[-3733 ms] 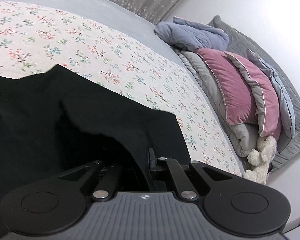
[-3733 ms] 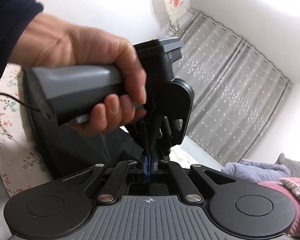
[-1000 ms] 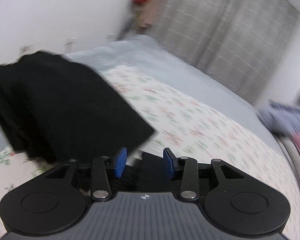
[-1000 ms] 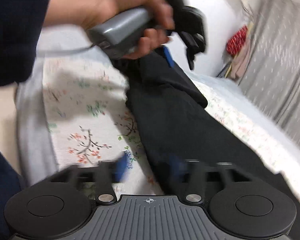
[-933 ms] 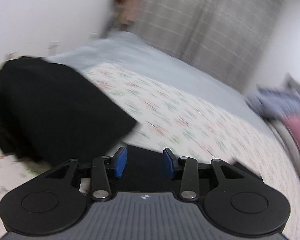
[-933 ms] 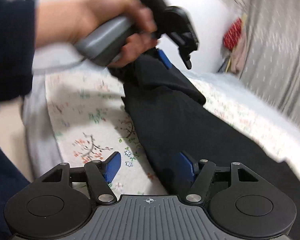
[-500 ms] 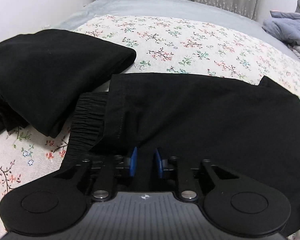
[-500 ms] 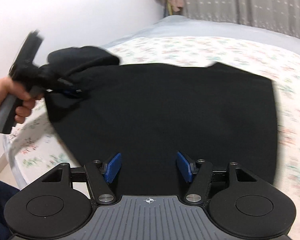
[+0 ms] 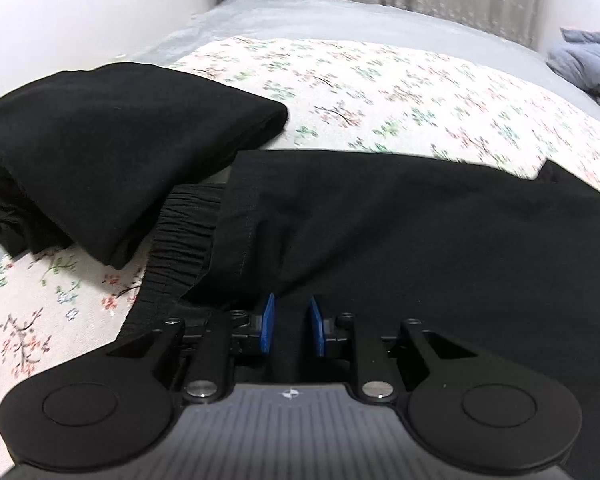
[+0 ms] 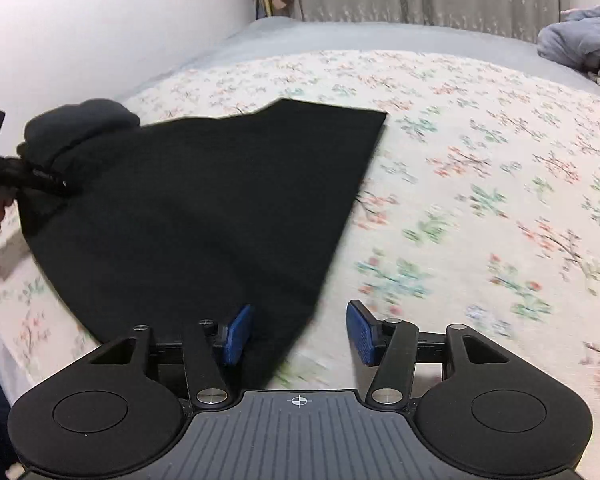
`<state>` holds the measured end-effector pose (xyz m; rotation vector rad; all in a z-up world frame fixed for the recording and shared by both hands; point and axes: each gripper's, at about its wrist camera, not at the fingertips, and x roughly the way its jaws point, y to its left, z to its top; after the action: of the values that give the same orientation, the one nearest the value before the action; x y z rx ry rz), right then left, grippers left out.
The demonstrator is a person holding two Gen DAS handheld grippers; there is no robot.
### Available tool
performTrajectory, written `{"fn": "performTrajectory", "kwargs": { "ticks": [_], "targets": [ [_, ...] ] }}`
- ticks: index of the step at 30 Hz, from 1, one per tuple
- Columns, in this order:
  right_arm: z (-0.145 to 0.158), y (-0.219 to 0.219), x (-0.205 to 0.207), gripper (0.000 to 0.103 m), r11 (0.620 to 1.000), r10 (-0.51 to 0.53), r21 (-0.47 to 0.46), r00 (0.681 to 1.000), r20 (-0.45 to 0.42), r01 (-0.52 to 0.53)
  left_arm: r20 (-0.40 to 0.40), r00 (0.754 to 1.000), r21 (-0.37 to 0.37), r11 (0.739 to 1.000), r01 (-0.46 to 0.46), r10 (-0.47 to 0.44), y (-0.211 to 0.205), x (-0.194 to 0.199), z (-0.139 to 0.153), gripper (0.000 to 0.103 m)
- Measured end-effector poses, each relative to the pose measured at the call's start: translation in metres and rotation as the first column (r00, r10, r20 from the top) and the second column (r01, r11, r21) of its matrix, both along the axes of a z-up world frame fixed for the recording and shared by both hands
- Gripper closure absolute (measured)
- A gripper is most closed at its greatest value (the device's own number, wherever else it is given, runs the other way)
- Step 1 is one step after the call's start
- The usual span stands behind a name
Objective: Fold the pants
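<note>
Left wrist view: black pants [image 9: 400,220] are spread across the lower frame on the floral bed [image 9: 380,80]; the left claw [image 9: 291,330] seems clamped on a fabric fold. The right claw [image 10: 296,330], lately narrowing, is held apart over the pants' lower edge

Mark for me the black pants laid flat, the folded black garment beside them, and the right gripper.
black pants [image 9: 440,232], left wrist view, on the flat fabric right of the gathered waistband.
folded black garment [image 9: 132,140], left wrist view, on its top layer.
right gripper [image 10: 298,332], right wrist view, midway between the blue fingertips.

Both wrist views look down, close, at one bed [image 9: 380,80].
</note>
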<state>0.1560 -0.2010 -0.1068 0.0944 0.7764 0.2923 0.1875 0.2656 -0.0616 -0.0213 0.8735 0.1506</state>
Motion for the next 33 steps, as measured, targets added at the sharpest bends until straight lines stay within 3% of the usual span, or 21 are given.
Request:
{"fn": "performTrajectory", "kwargs": {
  "ticks": [3,5,9,14,18,21,24,33],
  "targets": [
    [0.012,-0.024,-0.009,0.051,1.000,-0.004,0.028,1.000,-0.027,0.005,0.060,0.997,0.011,0.999,-0.045,0.045,-0.006,-0.008,0.016,0.058],
    [0.017,-0.043,-0.011,0.051,0.992,-0.005,0.124,0.998,-0.058,0.013,0.126,0.992,0.022,0.999,-0.030,0.027,-0.019,-0.021,0.032,0.056],
    [0.001,-0.067,-0.013,0.050,0.936,-0.010,0.347,0.990,-0.140,0.058,0.199,0.966,-0.031,0.984,0.177,-0.168,-0.068,-0.045,0.048,0.049],
    [-0.022,-0.069,-0.019,0.050,0.854,-0.042,0.507,0.986,-0.160,0.118,0.147,0.906,-0.152,0.897,0.416,-0.396,-0.149,-0.058,0.022,0.049],
    [-0.026,-0.072,-0.022,0.050,0.810,-0.030,0.570,0.982,-0.188,0.134,0.051,0.864,-0.078,0.860,0.504,-0.502,-0.203,-0.063,-0.010,0.049],
    [-0.032,-0.071,-0.025,0.050,0.794,-0.015,0.594,0.982,-0.190,0.127,0.027,0.864,-0.021,0.864,0.504,-0.503,-0.213,-0.062,-0.019,0.049],
    [-0.037,-0.066,-0.025,0.050,0.789,-0.007,0.604,0.986,-0.169,0.110,0.016,0.880,-0.082,0.876,0.474,-0.475,-0.206,-0.056,-0.017,0.049],
    [-0.049,-0.051,-0.009,0.053,0.730,-0.022,0.674,0.991,-0.136,0.108,0.015,0.878,-0.108,0.872,0.477,-0.478,-0.200,-0.055,-0.017,0.049]
  ]
}}
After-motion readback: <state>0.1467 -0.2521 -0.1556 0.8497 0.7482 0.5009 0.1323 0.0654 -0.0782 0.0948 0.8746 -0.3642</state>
